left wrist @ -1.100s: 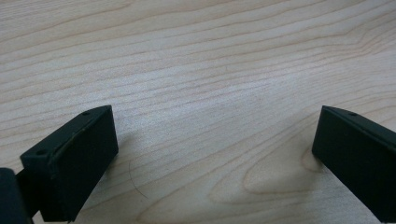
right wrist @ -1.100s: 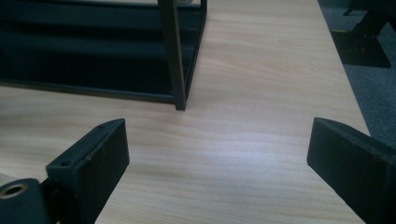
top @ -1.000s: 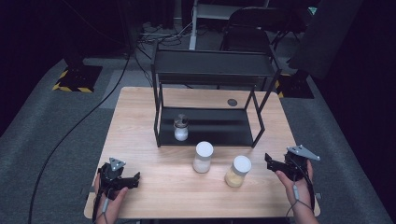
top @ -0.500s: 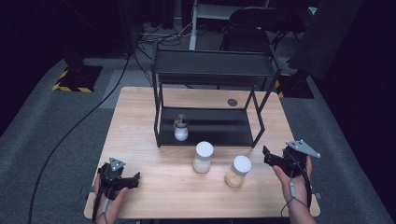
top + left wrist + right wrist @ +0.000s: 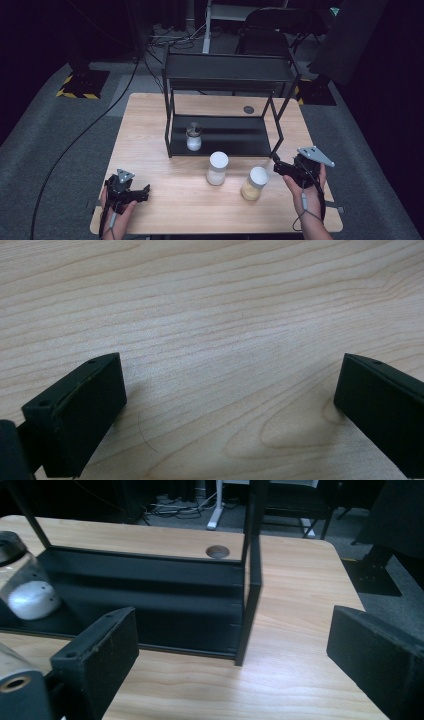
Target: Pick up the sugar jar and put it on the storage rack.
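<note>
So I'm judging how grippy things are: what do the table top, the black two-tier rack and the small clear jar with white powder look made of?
The light wooden table top looks like wood or wood-grain laminate, matte, with visible grain lines. The black two-tier rack appears to be painted metal, with thin square posts and a dull finish. The small clear jar with white powder looks like glass or clear plastic; I can't tell which.

Three jars: one clear shaker jar (image 5: pixel 193 136) on the rack's lower shelf, two white-lidded jars (image 5: pixel 217 168) (image 5: pixel 255 183) on the table left of the right gripper (image 5: pixel 278 168). One black two-tier rack (image 5: pixel 227 75). Two grippers, the left gripper (image 5: pixel 141 192) nearest nothing.
</note>
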